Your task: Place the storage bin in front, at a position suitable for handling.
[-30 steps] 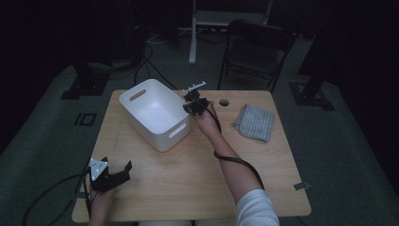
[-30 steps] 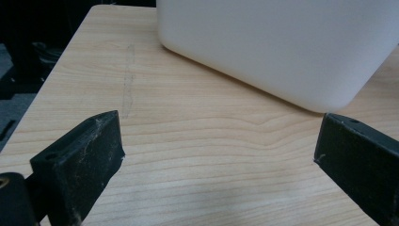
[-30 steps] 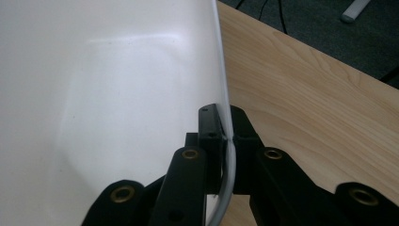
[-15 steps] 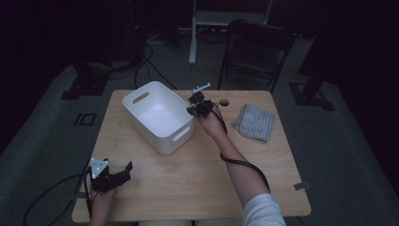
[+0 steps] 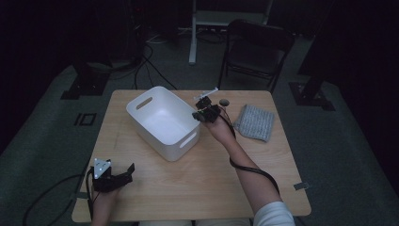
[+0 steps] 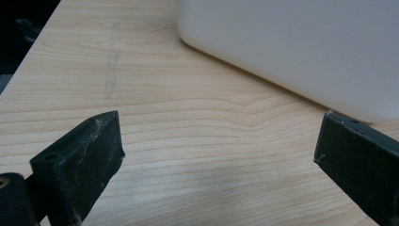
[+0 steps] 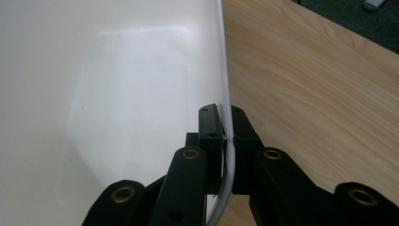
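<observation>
Non-task items lying on and behind the table

A grey knitted cloth (image 5: 254, 122) is lying near the right edge; a small dark round object (image 5: 224, 102) is sitting at the far edge; a black folding chair (image 5: 256, 49) is standing behind.

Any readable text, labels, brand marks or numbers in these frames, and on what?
None can be read. The white bin, the grey knitted cloth, the wooden table and both grippers, left and right, bear no legible print. The faint pencil-like streak on the table is a mark, not writing.
</observation>
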The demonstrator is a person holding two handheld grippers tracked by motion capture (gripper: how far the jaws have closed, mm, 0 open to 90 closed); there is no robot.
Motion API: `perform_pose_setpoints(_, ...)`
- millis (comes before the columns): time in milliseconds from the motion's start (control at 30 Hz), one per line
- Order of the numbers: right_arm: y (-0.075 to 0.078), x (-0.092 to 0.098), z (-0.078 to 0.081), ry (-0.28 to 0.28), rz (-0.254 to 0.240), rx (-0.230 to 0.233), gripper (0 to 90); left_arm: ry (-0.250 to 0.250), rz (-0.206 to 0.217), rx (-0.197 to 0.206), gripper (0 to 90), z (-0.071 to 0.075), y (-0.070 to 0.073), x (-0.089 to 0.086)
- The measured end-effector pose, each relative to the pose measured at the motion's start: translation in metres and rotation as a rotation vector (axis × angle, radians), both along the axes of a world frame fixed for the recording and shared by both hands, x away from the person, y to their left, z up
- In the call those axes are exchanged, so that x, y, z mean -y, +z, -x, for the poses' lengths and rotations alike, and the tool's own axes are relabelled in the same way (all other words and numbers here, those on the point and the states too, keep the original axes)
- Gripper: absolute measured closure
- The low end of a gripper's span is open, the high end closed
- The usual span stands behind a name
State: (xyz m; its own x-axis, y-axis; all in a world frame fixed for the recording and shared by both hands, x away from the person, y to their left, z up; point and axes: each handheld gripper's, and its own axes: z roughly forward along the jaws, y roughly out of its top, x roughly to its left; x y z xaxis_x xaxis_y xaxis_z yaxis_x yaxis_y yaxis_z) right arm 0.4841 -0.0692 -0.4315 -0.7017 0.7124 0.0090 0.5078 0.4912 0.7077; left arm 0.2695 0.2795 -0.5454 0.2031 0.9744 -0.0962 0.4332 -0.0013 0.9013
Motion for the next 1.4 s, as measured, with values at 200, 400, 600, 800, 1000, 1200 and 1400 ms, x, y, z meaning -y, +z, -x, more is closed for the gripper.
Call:
perform_pose_setpoints(200,-0.001,0.012,0.011,0.023,-0.002,0.000,86.8,-0.003,-0.003,0.005,2.0,0.001,0.001,0.001)
perform_pose_setpoints(400,-0.001,0.023,0.021,0.038,0.003,-0.004,86.8,-0.010,-0.015,0.009,1.9,0.002,0.001,0.005)
perform_pose_setpoints(600,-0.002,0.034,0.032,0.054,0.013,-0.006,86.6,-0.022,-0.011,0.018,2.0,0.004,0.003,0.008)
perform_pose_setpoints(800,-0.002,0.045,0.043,0.071,0.016,-0.006,86.5,-0.024,-0.004,0.022,1.9,0.005,0.003,0.009)
perform_pose_setpoints(1000,-0.003,0.056,0.055,0.092,0.021,-0.007,86.5,-0.054,0.014,0.034,1.9,0.005,0.004,0.010)
perform_pose_setpoints(1200,-0.003,0.068,0.067,0.104,0.026,-0.007,86.4,-0.072,0.014,0.035,1.9,0.006,0.005,0.012)
perform_pose_setpoints(1400,-0.004,0.079,0.081,0.112,0.029,-0.009,86.3,-0.072,0.015,0.035,2.0,0.008,0.006,0.011)
